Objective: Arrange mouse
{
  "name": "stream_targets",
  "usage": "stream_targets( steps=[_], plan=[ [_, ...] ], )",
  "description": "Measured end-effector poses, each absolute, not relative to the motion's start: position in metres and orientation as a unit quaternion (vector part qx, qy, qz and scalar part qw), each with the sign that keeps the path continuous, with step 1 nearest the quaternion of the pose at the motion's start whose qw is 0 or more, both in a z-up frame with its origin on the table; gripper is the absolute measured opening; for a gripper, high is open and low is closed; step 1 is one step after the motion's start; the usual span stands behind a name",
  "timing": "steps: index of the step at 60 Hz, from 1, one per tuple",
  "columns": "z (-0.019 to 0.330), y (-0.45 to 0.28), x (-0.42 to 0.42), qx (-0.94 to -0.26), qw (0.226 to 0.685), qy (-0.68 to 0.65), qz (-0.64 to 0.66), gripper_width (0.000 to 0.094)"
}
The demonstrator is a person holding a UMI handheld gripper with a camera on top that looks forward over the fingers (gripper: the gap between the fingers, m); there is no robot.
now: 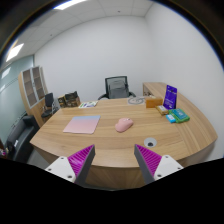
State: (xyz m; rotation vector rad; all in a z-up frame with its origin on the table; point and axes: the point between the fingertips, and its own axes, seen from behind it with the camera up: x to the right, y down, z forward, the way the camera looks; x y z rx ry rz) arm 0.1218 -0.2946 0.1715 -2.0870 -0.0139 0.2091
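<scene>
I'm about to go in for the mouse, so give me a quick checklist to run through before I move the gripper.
1. Mouse in view, beyond the fingers: ok.
2. Gripper fingers open, nothing between them: ok.
3. Table bare between fingers and mouse: ok.
4. Mouse pad in view, lying beside the mouse and apart from it: ok.
5. Fingers aligned with the mouse's sides: cannot tell, too far.
6. Boxes at the far side of the table out of the path: ok.
</scene>
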Motion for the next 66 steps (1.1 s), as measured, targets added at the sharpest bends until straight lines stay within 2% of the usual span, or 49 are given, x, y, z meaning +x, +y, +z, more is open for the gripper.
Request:
stream_targets(
  steps=[6, 7, 8, 17, 35, 45, 55, 66],
  plan=[
    [0.16, -0.287, 0.107, -0.861, 0.504, 0.0, 0.068, 0.0831],
    [0.164, -0.281, 0.13, -0.862, 0.503, -0.002, 0.066, 0.083],
    [0.157, -0.283, 0.104, -0.861, 0.504, 0.001, 0.065, 0.083],
    [0.137, -0.255, 0.082, -0.864, 0.498, 0.019, 0.069, 0.083],
    [0.085, -0.116, 0.102, -0.854, 0.515, 0.024, 0.069, 0.0828],
    [0.049, -0.043, 0.11, -0.865, 0.493, 0.032, 0.086, 0.0829],
    [0.019, -0.006, 0.119, -0.882, 0.463, 0.027, 0.077, 0.0827],
    [0.012, 0.021, 0.112, -0.887, 0.452, 0.018, 0.091, 0.0828]
  ],
)
